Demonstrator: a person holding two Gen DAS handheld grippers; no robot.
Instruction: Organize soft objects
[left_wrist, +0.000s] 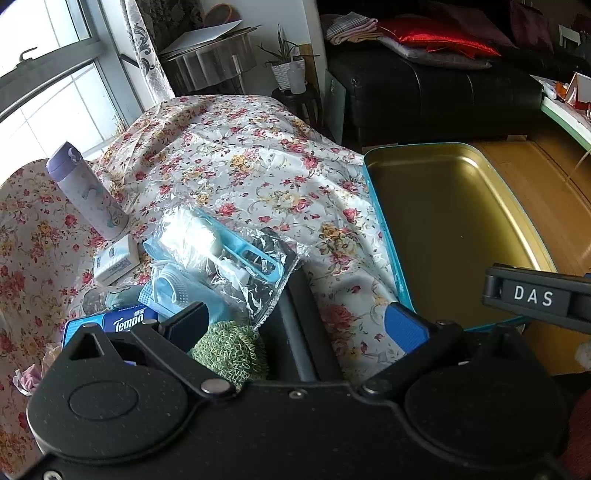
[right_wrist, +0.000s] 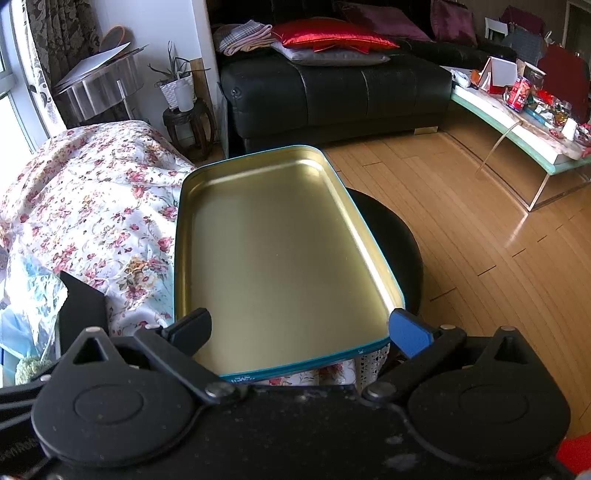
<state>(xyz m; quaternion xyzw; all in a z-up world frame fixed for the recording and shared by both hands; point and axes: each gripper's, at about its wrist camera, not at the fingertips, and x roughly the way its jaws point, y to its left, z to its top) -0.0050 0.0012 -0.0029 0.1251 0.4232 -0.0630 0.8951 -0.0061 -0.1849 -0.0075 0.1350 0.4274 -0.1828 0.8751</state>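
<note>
Scrubber (left_wrist: 231, 350) beside left tongs (left_wrist: 299, 325), tin (right_wrist: 280, 258) before right tongs (right_wrist: 301, 328)

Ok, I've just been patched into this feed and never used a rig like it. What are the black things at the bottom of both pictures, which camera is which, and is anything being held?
The black shapes are two hand-held grippers, each with a fisheye camera looking forward along its two fingers. A person holds them; there is no robot arm.

The left wrist view shows the left gripper open, holding nothing. A green knitted scrubber lies right by its dark finger, over a flowered cloth. On the cloth lie a clear plastic bag of blue and white items, a Tempo tissue pack, a small white box and a purple bottle.

The right wrist view shows the right gripper, also open with nothing in it, above a gold metal tray with a teal rim. Nothing lies in the tray yet.
</note>
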